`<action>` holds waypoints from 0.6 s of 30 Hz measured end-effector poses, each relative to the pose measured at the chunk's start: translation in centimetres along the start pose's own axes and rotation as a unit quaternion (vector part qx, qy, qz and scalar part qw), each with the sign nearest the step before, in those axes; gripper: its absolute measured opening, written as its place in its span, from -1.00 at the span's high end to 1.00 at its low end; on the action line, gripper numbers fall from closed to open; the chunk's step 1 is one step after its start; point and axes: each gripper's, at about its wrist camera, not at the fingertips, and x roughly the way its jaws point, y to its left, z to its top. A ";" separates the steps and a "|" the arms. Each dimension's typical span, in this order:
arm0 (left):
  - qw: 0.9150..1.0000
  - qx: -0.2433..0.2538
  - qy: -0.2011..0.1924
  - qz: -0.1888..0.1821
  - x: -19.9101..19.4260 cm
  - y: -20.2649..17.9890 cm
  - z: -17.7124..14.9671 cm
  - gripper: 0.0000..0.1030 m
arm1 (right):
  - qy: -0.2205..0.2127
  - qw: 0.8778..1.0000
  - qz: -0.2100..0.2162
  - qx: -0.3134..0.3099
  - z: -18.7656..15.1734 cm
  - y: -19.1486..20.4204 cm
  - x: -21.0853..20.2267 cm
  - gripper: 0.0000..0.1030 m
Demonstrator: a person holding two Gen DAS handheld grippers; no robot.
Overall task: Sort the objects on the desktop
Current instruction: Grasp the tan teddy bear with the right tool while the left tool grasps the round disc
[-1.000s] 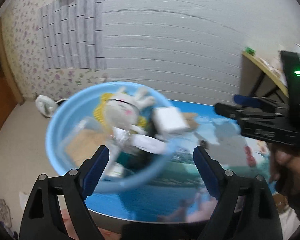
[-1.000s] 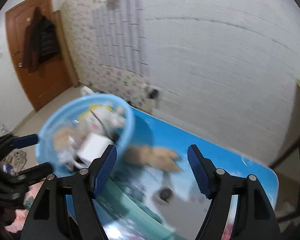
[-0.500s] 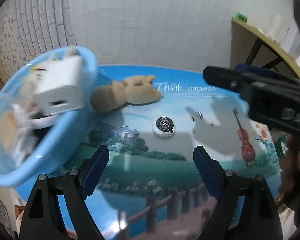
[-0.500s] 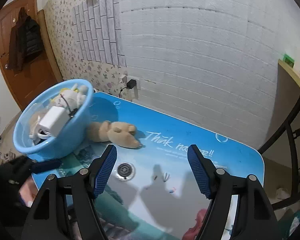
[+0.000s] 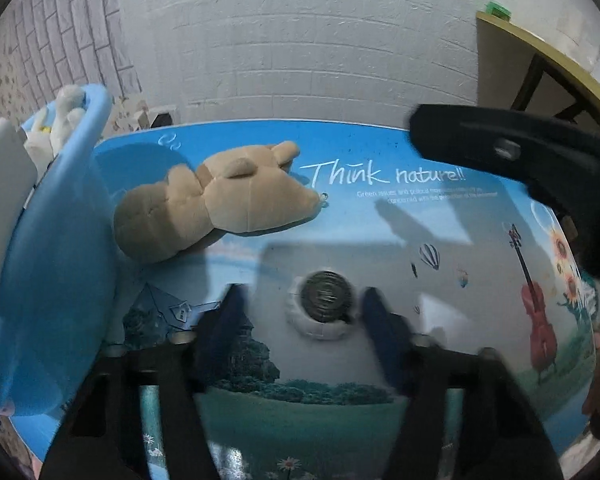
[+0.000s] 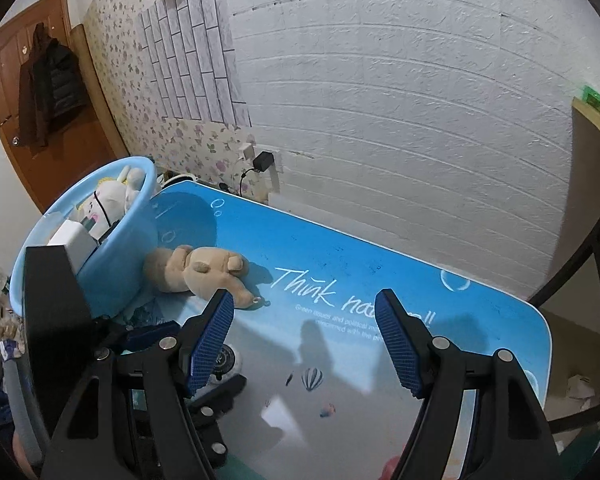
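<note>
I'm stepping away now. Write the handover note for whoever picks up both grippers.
Left gripper: open, empty, low over the table, jaws either side of the small round disc.
Right gripper: open, empty, held above the table.
Blue basin at the table's left end already holds a white plush rabbit, a white box and more.
Tan plush bear lies on the table beside the basin.
Left to do: disc, then probably the bear, likely into the basin.
</note>
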 end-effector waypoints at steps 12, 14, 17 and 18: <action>1.000 -0.004 -0.010 -0.010 -2.1 0.2 -1.9 0.31 | 0.053 0.993 0.101 0.000 0.9 1.3 5.1 -0.33; 1.000 -0.002 -0.012 -0.009 -2.4 0.2 -2.2 0.31 | 0.057 0.992 0.114 -0.012 1.1 2.1 6.0 -0.33; 1.000 0.000 -0.013 -0.009 -2.8 0.3 -2.6 0.31 | 0.068 0.989 0.121 -0.044 1.4 3.9 7.3 -0.33; 1.000 0.001 -0.013 -0.009 -2.9 0.3 -2.6 0.31 | 0.074 0.988 0.123 -0.055 1.4 4.5 7.8 -0.33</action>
